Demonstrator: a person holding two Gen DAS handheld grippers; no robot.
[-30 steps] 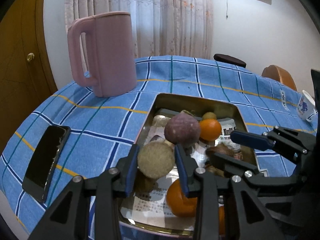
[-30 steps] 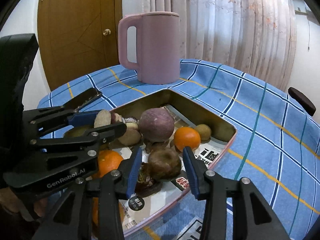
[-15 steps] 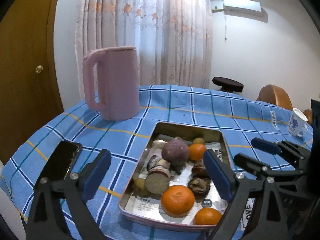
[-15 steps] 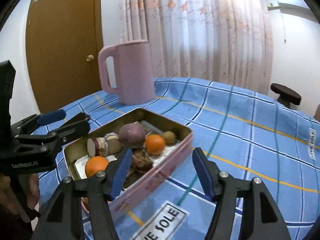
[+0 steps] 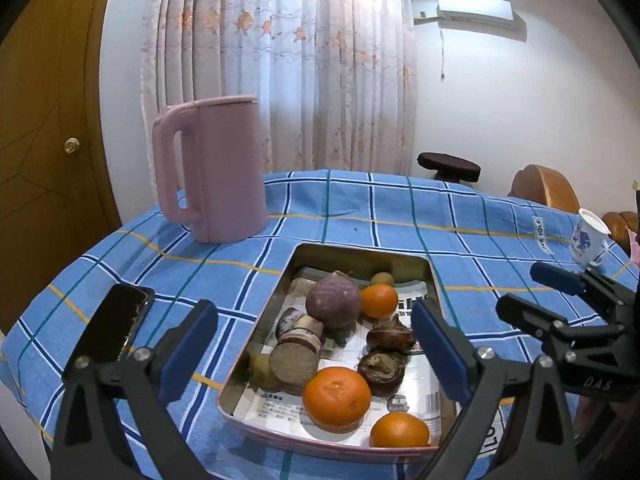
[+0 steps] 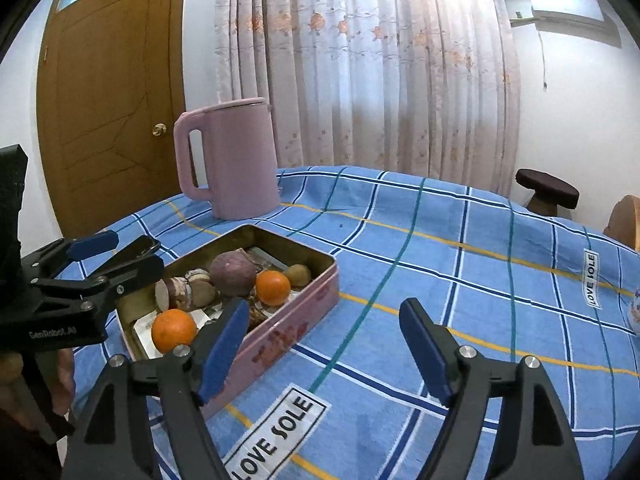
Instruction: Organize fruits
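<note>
A pink metal tin (image 5: 276, 300) lined with printed paper sits on the blue checked tablecloth. It holds three oranges, the biggest (image 5: 337, 396) at the front, a round purple fruit (image 5: 333, 301), a cut tan fruit (image 5: 294, 362) and dark brown fruits (image 5: 382, 366). My left gripper (image 5: 314, 314) hovers over the tin's near end, its jaws opening wide with nothing between the pads. My right gripper (image 6: 324, 308) hangs over bare cloth to the right of the tin (image 6: 280, 336), jaws opening and empty. Each gripper shows at the edge of the other's view.
A tall pink jug (image 5: 212, 168) stands behind the tin at the left. A black phone (image 5: 108, 332) lies near the table's left edge. A white cup (image 5: 588, 240) stands far right. A dark stool (image 5: 448, 162), a curtain and a wooden door lie beyond the table.
The left gripper let go of the tan fruit and the right let go of a dark brown fruit. Both fruits now lie in the tin, and both grippers have drawn back and up, jaws spread.
</note>
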